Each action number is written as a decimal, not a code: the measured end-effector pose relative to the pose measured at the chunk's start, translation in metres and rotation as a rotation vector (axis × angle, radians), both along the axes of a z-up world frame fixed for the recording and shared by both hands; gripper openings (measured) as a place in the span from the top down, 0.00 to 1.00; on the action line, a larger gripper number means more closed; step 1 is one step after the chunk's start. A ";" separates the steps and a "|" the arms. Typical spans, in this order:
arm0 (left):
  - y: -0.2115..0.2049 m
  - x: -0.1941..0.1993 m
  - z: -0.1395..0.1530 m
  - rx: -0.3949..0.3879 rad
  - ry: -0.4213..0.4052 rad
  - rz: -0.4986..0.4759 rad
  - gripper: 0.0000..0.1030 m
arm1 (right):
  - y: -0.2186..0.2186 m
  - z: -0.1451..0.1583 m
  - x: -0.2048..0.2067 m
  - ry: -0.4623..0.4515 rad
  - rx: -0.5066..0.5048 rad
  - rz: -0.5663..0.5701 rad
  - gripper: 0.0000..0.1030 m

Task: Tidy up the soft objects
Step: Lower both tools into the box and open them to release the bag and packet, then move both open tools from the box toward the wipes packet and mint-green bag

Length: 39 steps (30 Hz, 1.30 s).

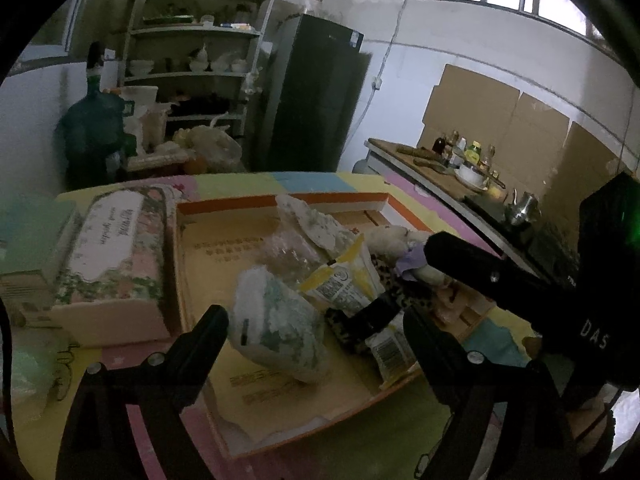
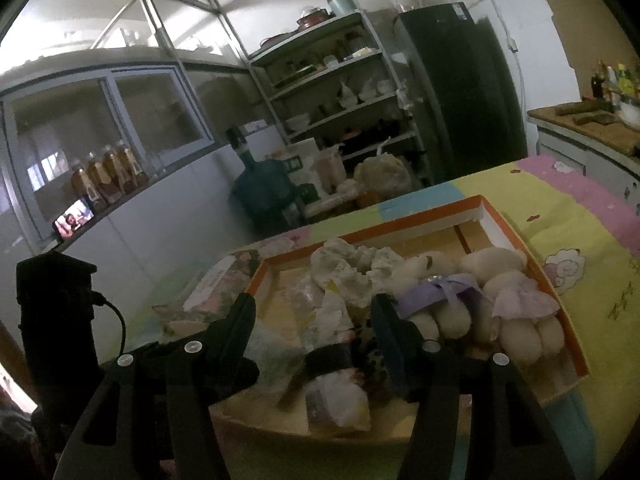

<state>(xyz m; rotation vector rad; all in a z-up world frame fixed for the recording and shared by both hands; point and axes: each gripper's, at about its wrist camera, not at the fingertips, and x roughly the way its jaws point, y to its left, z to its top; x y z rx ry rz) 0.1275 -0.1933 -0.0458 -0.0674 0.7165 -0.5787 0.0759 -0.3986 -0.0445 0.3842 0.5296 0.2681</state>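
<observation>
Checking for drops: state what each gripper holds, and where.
Nothing: left gripper and right gripper are open above the box.

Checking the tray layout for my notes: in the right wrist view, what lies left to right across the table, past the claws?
Floral tissue box → crumpled white and green wad in the orange-rimmed box → plush bear with a purple ribbon → plush bear in a lilac dress → sheep print on the cloth.

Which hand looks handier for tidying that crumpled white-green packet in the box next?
Probably the left. The left gripper has open, empty jaws framing the crumpled packet. The right gripper faces the leopard-print item.
</observation>
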 end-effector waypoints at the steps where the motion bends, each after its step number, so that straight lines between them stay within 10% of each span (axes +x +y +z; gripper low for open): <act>1: 0.002 -0.001 0.002 -0.002 -0.007 0.003 0.14 | 0.001 0.001 -0.001 -0.002 -0.001 0.000 0.40; 39: 0.138 -0.071 0.026 0.037 -0.129 0.199 0.13 | 0.109 0.045 -0.050 -0.072 -0.098 0.110 0.26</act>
